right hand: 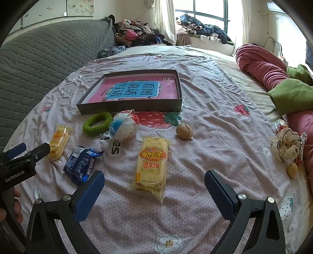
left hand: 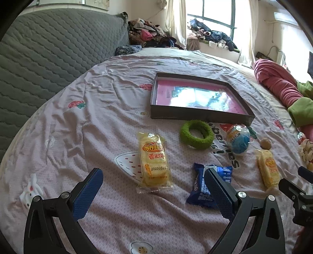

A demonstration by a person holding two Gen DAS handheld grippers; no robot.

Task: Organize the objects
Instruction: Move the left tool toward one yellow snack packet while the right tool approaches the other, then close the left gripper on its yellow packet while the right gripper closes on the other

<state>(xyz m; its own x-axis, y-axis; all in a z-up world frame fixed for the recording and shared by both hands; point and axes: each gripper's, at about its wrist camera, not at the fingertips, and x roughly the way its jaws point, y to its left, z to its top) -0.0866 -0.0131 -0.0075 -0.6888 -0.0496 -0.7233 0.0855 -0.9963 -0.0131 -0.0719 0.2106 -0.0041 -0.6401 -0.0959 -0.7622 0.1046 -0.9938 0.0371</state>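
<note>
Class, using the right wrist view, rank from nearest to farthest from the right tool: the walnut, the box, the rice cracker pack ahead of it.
1. Rice cracker pack, just ahead of the right tool.
2. Walnut, farther, slightly right.
3. Box, farthest, toward the left.

This is a home bedroom: a bed with a strawberry-print sheet [right hand: 205,101] and grey quilted headboard [right hand: 49,56], clothes piled [right hand: 135,33] at its far edge, and a curtained window [right hand: 209,11] behind.
</note>
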